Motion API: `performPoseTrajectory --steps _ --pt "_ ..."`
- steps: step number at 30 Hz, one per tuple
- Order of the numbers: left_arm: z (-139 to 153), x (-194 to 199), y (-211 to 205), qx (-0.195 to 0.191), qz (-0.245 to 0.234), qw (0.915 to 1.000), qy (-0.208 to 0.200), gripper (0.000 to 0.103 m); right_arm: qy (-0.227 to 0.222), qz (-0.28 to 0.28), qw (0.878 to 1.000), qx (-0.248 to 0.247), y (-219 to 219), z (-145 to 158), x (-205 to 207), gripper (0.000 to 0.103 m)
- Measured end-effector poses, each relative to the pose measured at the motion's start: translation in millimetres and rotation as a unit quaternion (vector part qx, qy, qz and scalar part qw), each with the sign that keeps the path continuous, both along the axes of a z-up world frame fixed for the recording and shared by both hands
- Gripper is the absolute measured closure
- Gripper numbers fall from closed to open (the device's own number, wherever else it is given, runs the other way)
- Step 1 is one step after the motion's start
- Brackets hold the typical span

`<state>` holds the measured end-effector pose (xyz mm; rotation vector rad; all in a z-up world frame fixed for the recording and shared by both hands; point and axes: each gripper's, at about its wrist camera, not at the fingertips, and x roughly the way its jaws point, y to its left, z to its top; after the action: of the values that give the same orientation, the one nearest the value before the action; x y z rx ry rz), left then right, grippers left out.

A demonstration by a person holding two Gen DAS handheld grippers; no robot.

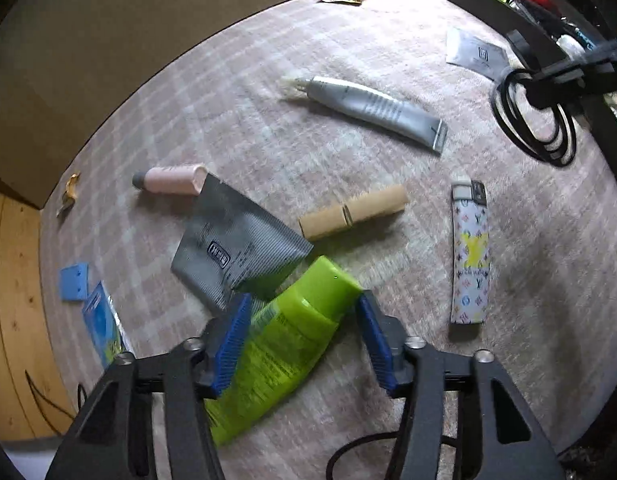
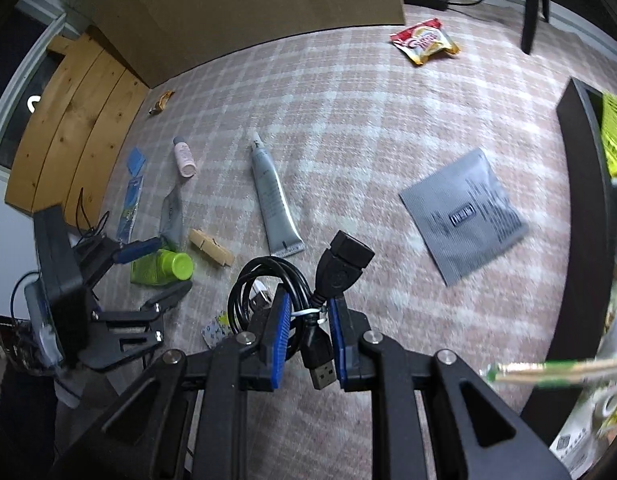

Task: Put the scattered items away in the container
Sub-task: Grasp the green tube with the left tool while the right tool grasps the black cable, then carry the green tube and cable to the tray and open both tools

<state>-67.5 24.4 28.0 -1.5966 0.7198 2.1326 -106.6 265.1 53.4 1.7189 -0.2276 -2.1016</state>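
My left gripper [image 1: 304, 312] is open with its blue pads on either side of a lime-green bottle [image 1: 284, 344] lying on the checked cloth; a gap shows at the right pad. It also shows in the right wrist view [image 2: 164, 266]. My right gripper [image 2: 308, 314] is shut on a coiled black USB cable [image 2: 308, 280], held above the cloth; the cable also shows in the left wrist view [image 1: 536, 120]. The black container [image 1: 500, 12] stands at the far right with several items inside, and shows in the right wrist view [image 2: 580, 184].
Scattered on the cloth are a silver tube [image 1: 372, 108], a patterned lighter [image 1: 470, 252], a wooden clothespin [image 1: 352, 210], a pink bottle [image 1: 172, 178], grey sachets [image 1: 236, 244] [image 2: 464, 216], a snack packet [image 2: 424, 40] and blue packets [image 1: 100, 320]. A cardboard box [image 1: 108, 40] stands at the back left.
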Motion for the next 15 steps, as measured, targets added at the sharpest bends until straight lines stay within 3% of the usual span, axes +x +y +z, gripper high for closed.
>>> performPoseTrajectory --steps 2,4,10,15 --pt "0 -6 -2 0.008 0.006 0.9999 -0.010 0.069 -0.001 -0.013 1.000 0.001 -10 -5 -1 0.084" --pt "0 -10 -5 0.016 0.018 0.9996 -0.014 0.073 0.000 -0.024 1.000 0.001 -8 -4 2 0.084" --pt "12 -23 -30 0.083 0.094 0.9915 -0.034 0.073 0.004 -0.051 0.999 -0.003 6 2 10 0.084" --pt "42 -24 -39 0.120 0.118 0.9857 -0.011 0.074 0.011 -0.057 0.998 -0.005 10 9 10 0.084"
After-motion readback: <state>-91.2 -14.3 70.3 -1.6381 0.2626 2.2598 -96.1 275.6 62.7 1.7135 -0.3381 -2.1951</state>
